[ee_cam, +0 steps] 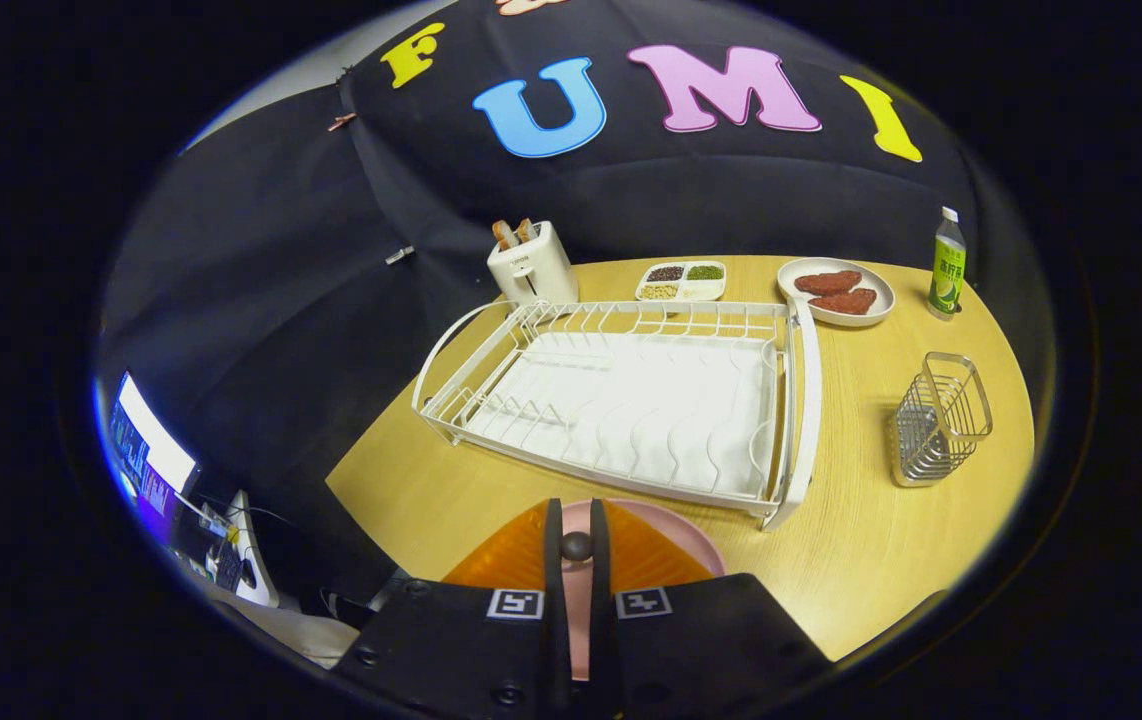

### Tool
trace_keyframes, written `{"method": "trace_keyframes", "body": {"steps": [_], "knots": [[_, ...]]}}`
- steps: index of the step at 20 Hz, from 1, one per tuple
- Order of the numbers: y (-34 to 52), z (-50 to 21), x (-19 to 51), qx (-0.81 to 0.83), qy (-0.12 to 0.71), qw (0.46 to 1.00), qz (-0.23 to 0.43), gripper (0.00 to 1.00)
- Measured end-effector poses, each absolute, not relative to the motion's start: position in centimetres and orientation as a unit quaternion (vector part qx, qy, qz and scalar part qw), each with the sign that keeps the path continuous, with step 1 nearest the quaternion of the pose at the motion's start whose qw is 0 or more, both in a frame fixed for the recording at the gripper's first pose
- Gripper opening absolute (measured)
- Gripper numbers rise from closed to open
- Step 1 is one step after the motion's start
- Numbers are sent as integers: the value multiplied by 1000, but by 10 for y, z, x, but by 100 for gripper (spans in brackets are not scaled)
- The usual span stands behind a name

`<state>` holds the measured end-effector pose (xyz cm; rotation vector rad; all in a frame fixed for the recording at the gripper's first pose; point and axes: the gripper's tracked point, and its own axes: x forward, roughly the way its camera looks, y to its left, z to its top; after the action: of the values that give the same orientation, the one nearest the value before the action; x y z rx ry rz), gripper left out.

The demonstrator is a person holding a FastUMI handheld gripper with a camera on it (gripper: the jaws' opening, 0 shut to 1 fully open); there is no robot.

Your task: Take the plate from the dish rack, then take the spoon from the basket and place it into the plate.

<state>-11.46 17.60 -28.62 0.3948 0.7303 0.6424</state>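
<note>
My gripper has its fingers pinched nearly together on the spoon, whose dark handle end points up between them, directly over the pink plate. The plate lies flat near the table's front edge, just before the bare white rack. The wire basket stands apart on open wood.

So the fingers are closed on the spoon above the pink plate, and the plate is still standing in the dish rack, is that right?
Not quite. The gripper view shows the pink plate lying on the table in front of the dish rack, not standing in it. The rest holds: the gripper is closed on the spoon above the plate.
</note>
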Motion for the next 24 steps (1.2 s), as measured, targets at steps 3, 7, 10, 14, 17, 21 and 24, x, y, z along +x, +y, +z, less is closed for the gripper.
{"method": "trace_keyframes", "body": {"steps": [3,7,10,14,17,21,24], "knots": [[167,-302,-127,188,378,850,314,13],[153,-332,-145,161,414,842,307,22],[138,-355,-150,127,431,847,284,37],[118,-368,-148,105,432,860,251,67],[110,-367,-148,103,426,866,239,97],[100,-337,-142,107,396,881,235,99],[89,-299,-130,110,354,901,227,99]]}}
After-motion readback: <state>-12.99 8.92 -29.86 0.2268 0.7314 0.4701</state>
